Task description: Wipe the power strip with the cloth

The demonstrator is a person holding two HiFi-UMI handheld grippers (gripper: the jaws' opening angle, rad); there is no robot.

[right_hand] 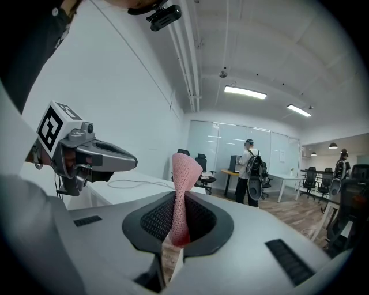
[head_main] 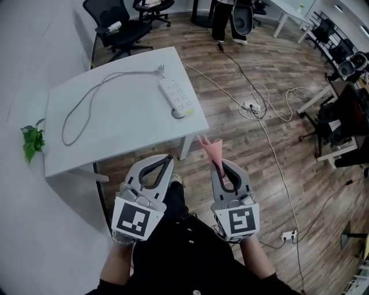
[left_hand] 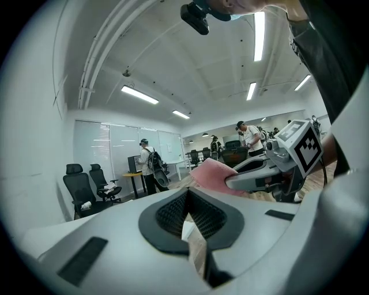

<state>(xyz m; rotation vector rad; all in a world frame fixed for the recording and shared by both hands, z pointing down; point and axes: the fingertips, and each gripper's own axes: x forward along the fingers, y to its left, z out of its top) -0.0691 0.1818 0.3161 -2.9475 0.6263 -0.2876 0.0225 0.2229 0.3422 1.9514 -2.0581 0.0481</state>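
Note:
A white power strip [head_main: 178,97] lies near the right edge of the white table [head_main: 109,124], and its grey cable [head_main: 86,98] loops off to the left. Both grippers are held low, in front of the table and off its near edge. My right gripper [head_main: 221,163] is shut on a pink cloth [head_main: 210,148], which stands up from between its jaws; the same cloth [right_hand: 183,190] rises from the jaws in the right gripper view. My left gripper [head_main: 166,157] is shut with nothing in it. The cloth [left_hand: 211,173] also shows in the left gripper view.
A green plant [head_main: 33,142] sits at the table's left edge. Black office chairs [head_main: 118,26] stand behind the table. Loose cables [head_main: 260,102] and a small socket block [head_main: 287,235] lie on the wood floor to the right. A person [head_main: 229,17] stands far off, near desks [head_main: 340,109].

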